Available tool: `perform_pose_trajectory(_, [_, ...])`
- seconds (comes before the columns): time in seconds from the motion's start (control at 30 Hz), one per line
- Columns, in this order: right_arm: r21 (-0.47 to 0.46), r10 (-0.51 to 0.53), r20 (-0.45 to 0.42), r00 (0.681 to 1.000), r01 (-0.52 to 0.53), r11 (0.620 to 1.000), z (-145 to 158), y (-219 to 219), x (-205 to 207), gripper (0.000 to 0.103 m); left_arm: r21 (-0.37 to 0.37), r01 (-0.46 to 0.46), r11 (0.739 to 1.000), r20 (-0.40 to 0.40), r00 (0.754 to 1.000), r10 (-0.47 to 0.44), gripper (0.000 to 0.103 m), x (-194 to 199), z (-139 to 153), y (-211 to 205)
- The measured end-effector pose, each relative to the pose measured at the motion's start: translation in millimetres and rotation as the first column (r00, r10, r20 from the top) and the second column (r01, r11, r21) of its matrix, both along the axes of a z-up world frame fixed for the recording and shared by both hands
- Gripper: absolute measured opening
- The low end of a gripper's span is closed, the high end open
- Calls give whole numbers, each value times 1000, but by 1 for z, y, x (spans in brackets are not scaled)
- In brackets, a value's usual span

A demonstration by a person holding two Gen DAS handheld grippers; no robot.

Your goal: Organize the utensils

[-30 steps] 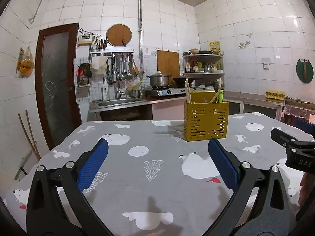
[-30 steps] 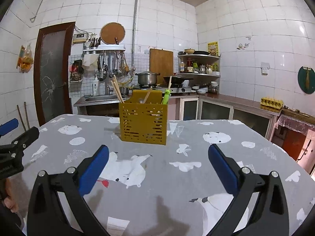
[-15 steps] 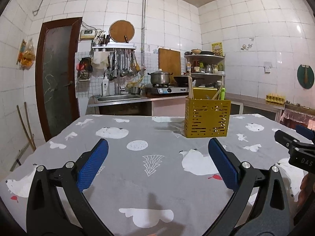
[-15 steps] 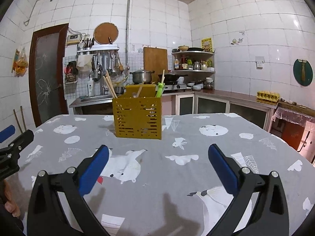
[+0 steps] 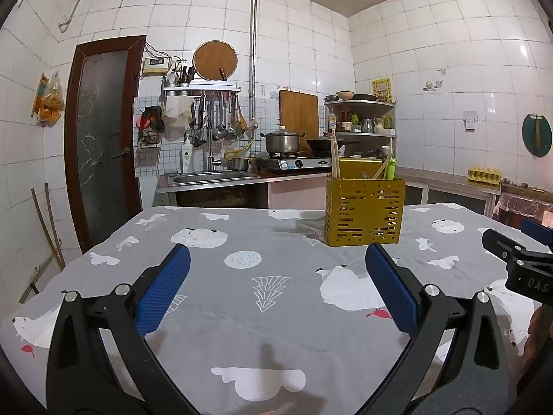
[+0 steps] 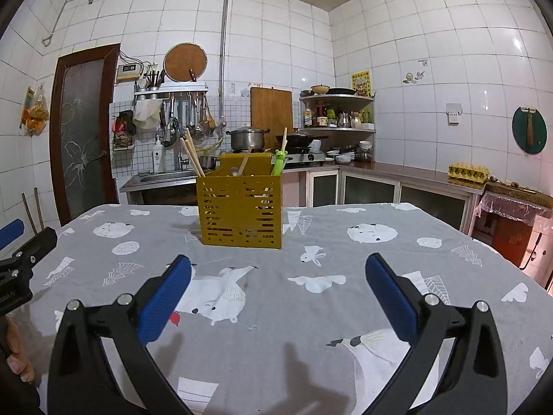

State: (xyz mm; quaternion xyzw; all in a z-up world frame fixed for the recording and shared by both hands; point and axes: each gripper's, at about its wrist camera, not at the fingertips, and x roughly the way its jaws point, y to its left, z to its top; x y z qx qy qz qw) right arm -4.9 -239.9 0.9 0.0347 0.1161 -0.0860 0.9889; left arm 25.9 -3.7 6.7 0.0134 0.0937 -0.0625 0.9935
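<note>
Left gripper (image 5: 276, 263) spread wide, blue pads (image 5: 162, 288) apart, nothing between them, hovering above the tablecloth (image 5: 242, 311) well short of the yellow holder (image 5: 364, 212). Right gripper (image 6: 276, 269) also spread wide and empty, pads (image 6: 389, 299) apart, same side of the holder (image 6: 240, 209) but nearer to it. Holder stands upright on the cloth (image 6: 345, 311), ahead of both grippers. Inside the holder: chopsticks (image 6: 191, 155) leaning at its left end, a wooden spoon (image 6: 243, 164) near the middle, a green-handled utensil (image 6: 279, 162) at its right end. Behind the holder, a counter with pot (image 6: 247, 138) and sink (image 5: 211, 177)
</note>
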Motion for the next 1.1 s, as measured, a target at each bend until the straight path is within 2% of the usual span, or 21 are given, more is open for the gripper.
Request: perform_pose_trajectory(1.1, [-1, -6, 3, 1000, 6, 1000, 0, -2, -2, 99, -13, -2, 1000, -4, 1000, 2, 98, 3, 1, 7])
